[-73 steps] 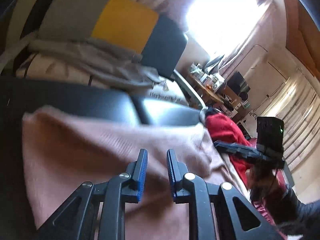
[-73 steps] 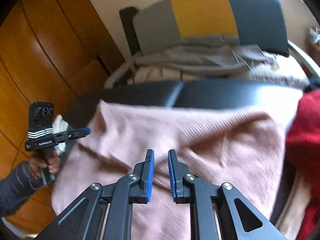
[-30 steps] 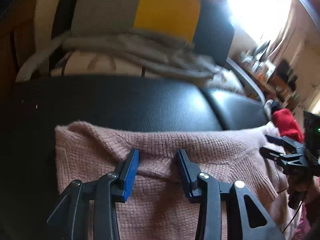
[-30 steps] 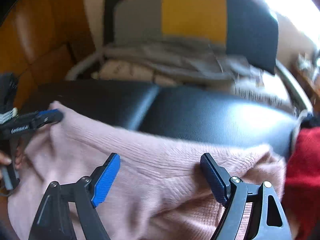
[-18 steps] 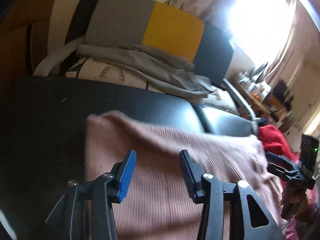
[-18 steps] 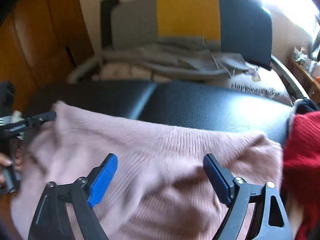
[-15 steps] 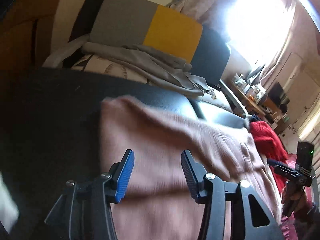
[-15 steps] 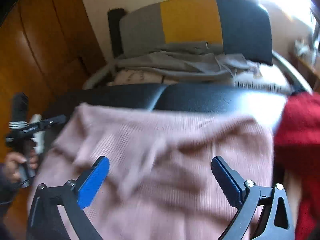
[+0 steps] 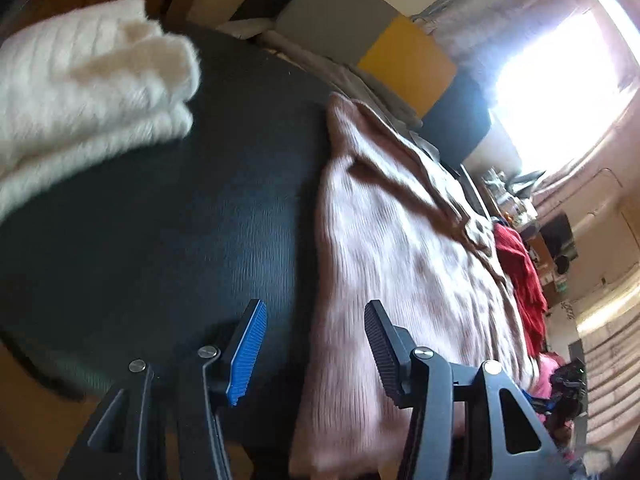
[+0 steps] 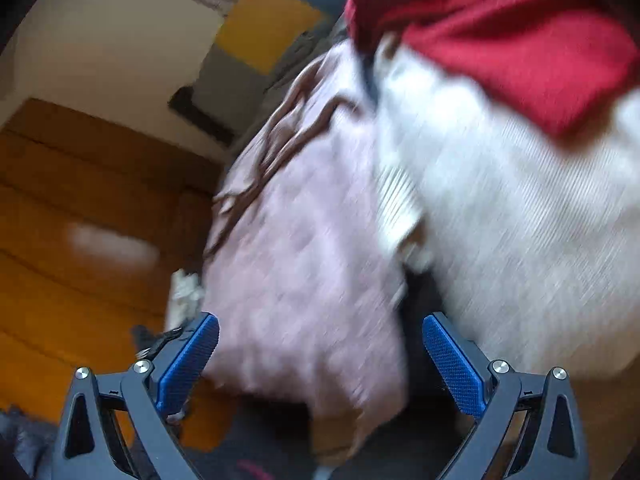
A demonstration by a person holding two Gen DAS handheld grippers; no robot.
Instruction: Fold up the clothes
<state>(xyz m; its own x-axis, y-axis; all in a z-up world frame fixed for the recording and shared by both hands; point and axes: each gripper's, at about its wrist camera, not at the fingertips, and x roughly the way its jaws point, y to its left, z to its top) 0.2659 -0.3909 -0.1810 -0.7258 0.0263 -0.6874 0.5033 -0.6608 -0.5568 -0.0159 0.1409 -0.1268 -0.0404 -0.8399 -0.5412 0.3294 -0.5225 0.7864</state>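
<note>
The pink knit sweater [image 9: 404,264] lies spread along the black padded seat [image 9: 160,208], one long edge running from the far cushions toward the camera. In the left wrist view the left claw [image 9: 314,348] hangs just above the near part of that edge. Its jaws have just been opening and stand apart, one blue-faced finger [image 9: 248,344] over bare black seat and the other over pink knit; the fabric passes beneath them and neither pad presses it, so this claw is released.

A folded white fuzzy garment [image 9: 84,84] sits at the far left of the seat, well apart from the sweater. A red garment [image 9: 520,268] lies at the sweater's far side, and a grey, yellow and dark blue cushion [image 9: 400,56] stands behind, below a bright window [image 9: 560,96].

The right wrist view is heavily blurred. The right claw [image 10: 320,356] has just been opening and now gapes wide, its blue pads [image 10: 188,360] clear of the cloth. The pink sweater [image 10: 300,240] hangs between and beyond them; a pale ribbed garment [image 10: 500,208] lies just beside it, seemingly overlapping its edge, with the red garment [image 10: 500,28] on top. Orange wood panels [image 10: 80,200] fill the left side.
</note>
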